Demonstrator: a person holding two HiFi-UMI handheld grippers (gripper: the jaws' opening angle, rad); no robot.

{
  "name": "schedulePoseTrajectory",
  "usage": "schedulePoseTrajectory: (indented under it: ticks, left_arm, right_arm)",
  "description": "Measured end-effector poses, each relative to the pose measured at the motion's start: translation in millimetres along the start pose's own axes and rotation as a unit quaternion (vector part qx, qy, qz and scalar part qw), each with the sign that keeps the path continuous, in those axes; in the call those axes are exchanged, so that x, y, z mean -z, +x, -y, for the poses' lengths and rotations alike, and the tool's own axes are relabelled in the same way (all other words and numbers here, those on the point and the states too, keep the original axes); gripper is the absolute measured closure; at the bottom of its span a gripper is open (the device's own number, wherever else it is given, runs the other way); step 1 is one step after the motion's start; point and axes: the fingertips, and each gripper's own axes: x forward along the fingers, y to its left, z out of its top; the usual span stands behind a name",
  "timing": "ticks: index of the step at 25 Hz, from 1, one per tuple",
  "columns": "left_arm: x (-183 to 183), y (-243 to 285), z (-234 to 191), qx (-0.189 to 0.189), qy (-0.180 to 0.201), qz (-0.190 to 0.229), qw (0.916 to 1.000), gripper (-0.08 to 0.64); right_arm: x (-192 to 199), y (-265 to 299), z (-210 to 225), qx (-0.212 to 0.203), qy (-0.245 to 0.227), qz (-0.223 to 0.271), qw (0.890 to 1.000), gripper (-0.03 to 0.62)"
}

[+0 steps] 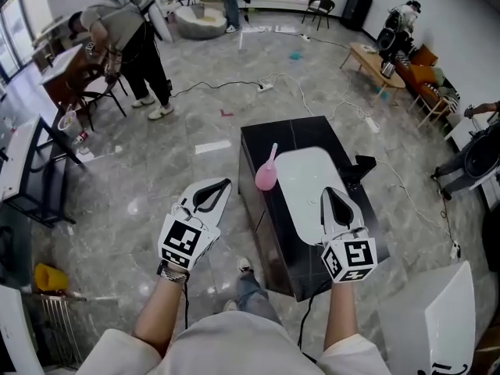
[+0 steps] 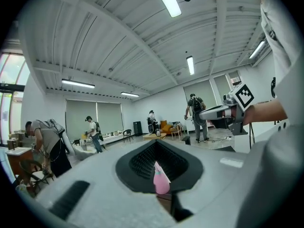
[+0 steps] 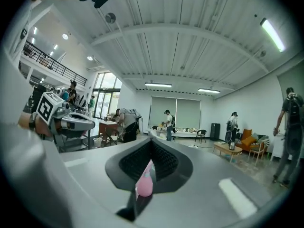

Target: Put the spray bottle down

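Well, the pink spray bottle [image 1: 266, 176] stands upright on its own, its round body down and its thin neck rising from it, and nothing grips it. Under it is a black bench [image 1: 269, 237]. Just to the bottle's right in the head view lies a white tray [image 1: 308, 180]; whether the bottle touches the tray's edge I cannot tell.

The left tongs [image 1: 226, 183] hang to the near left of the bottle, out past the bench's edge and over the floor [image 1: 195, 116]. Their tips point toward the bottle but are clearly apart from it. Their jaws are pressed together with the tips meeting, so only the dark padded hollow is left between them, and nothing is held there. In the left gripper view the bottle shows through that hollow as a small pink shape beyond the tips.

The right tongs [image 1: 328, 194] are to the bottle's right and nearer the person, above the near end of the tray. They are closed as well and carry nothing. In the right gripper view the bottle again shows through the hollow, out past the tips. Each pair has its marker cube at the back and a bare forearm behind it.

Farther from the bottle, cables trail over the grey marbled floor, and a person [image 1: 129, 30] bends over at the far left.
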Motion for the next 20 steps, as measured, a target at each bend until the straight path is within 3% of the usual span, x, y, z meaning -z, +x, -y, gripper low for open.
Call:
schedulePoseTrajectory:
  ticks: [12, 20]
  left_arm:
    - [-53.3, -36.3, 13.4, -0.001, 0.030, 0.031, 0.9991, 0.555]
    - [-72.1, -54.2, 21.9, 0.000, 0.041, 0.041, 0.9983, 0.555]
  right_arm:
    - [-70.6, -53.2, -37.8, -0.008, -0.017, 0.038, 0.999, 0.586]
    - [-88.7, -71.2, -58.7, -0.017, -0.027, 0.040, 0.999, 0.586]
